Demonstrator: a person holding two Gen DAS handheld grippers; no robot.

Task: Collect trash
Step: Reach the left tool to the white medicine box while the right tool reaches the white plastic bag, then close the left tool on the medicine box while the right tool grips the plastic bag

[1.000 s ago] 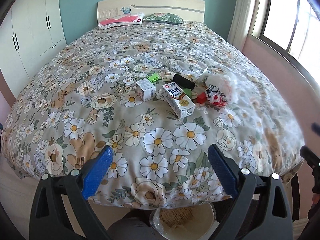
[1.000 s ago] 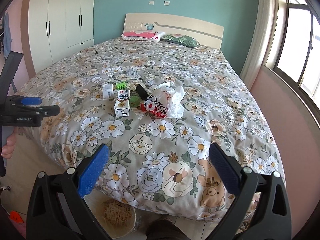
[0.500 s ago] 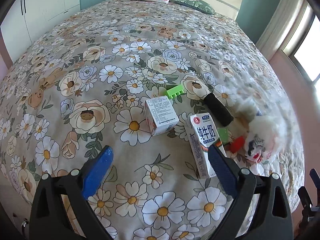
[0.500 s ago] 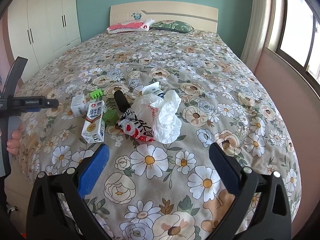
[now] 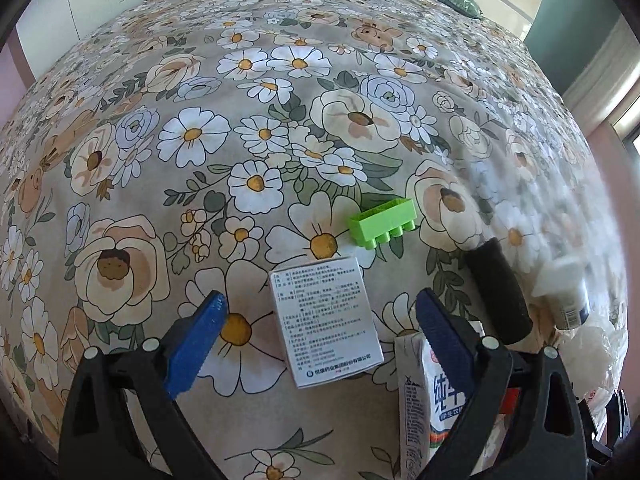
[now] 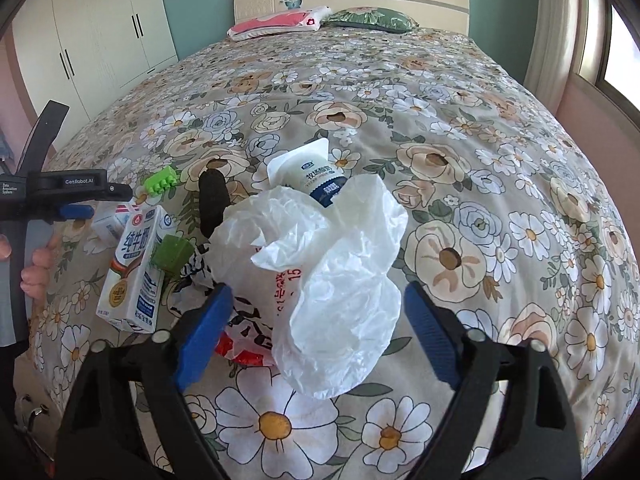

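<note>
Trash lies on the flowered bedspread (image 5: pixel 200 128). My left gripper (image 5: pixel 320 332) is open with a small white printed box (image 5: pixel 326 322) between its blue pads, not touching. A milk carton (image 5: pixel 420 400) lies behind its right finger. My right gripper (image 6: pixel 316 332) is open around a crumpled white plastic bag (image 6: pixel 332 280). A white yogurt pouch (image 6: pixel 308 176) lies behind the bag. The milk carton (image 6: pixel 134 276) also shows at the left of the right wrist view, where the left gripper (image 6: pixel 76 204) hovers over the small box (image 6: pixel 106 226).
A light green toy brick (image 5: pixel 382 222) and a black cylinder (image 5: pixel 500 292) lie beyond the box. A dark green block (image 6: pixel 172 256) sits beside the carton. Pillows (image 6: pixel 280 20) and the headboard are at the far end, white wardrobes (image 6: pixel 100 40) at the left.
Both grippers have moved forward and down over the bed. The left one now straddles the small box, the right one the plastic bag. Both stay open.
</note>
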